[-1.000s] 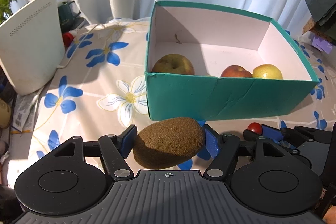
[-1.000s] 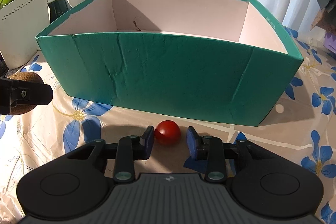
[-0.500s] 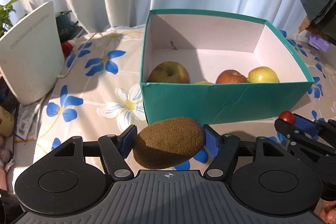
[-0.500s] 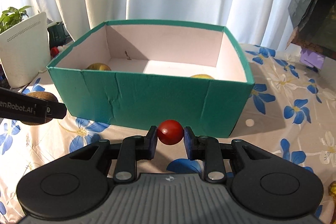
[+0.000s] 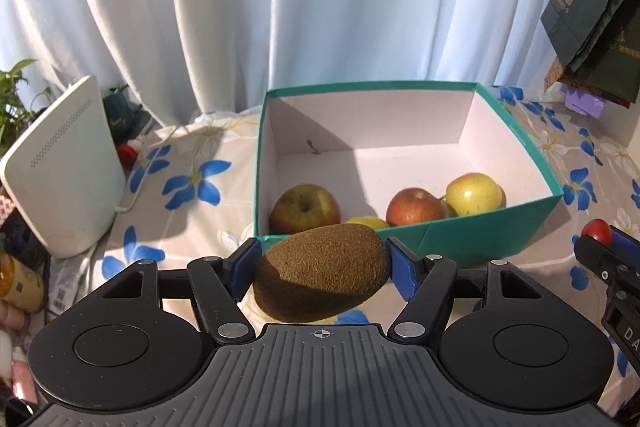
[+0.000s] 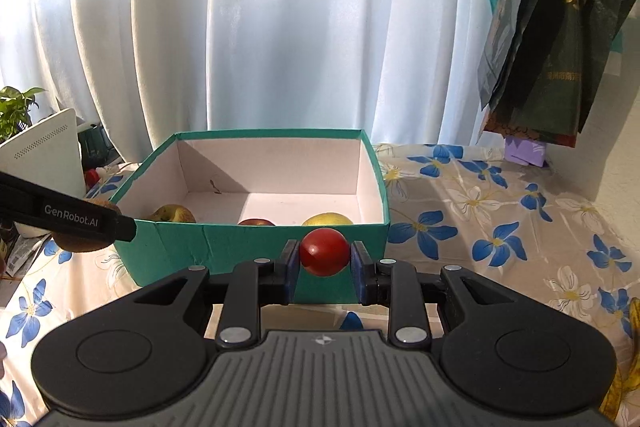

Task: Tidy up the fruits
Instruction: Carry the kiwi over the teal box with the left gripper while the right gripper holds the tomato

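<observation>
Left wrist view: left gripper clamps the fuzzy brown oval kiwi at 6 o'clock of the teal cardboard box.
Right wrist view: right gripper pinches the small red round tomato before the near wall.
Box contents: 3 apples along the near side, far half bare.
Advice: clear the rim, lower over bare floor at 12 o'clock, then release gently.

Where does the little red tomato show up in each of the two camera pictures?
Left wrist view: far right edge, the tomato pinched in the right gripper tips.
Right wrist view: lower centre, the tomato clamped in that gripper.
Shared landmark: the green box just behind it.
</observation>
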{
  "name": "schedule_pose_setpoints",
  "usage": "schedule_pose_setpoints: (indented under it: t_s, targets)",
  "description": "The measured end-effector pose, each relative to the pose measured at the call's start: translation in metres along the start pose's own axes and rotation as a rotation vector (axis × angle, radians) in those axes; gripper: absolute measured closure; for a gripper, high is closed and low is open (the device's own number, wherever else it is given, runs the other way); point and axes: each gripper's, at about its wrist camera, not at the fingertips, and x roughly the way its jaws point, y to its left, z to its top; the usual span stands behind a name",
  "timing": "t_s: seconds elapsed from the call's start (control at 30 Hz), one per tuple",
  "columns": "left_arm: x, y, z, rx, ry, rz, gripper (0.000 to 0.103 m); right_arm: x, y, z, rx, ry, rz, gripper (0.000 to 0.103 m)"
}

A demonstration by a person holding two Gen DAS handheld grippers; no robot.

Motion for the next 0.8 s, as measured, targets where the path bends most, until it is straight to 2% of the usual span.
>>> schedule_pose_setpoints:
  t_s: [0.2,0.47,0.8]
  targets:
    - [0.003,-0.002,0.022,0.011,-0.055,-0.007,0.031,-0.016,-0.003,0.001,0.023,-0.039,-0.03,0.077]
    - [0.035,-0.012,0.017,0.032,-0.02,-0.027,0.031,-0.033,-0.001,-0.003,0.039,-0.07,-0.059,0.077]
    - [0.054,-0.019,0.016,0.049,-0.009,-0.045,0.031,-0.038,-0.006,-0.005,0.062,-0.09,-0.094,0.077]
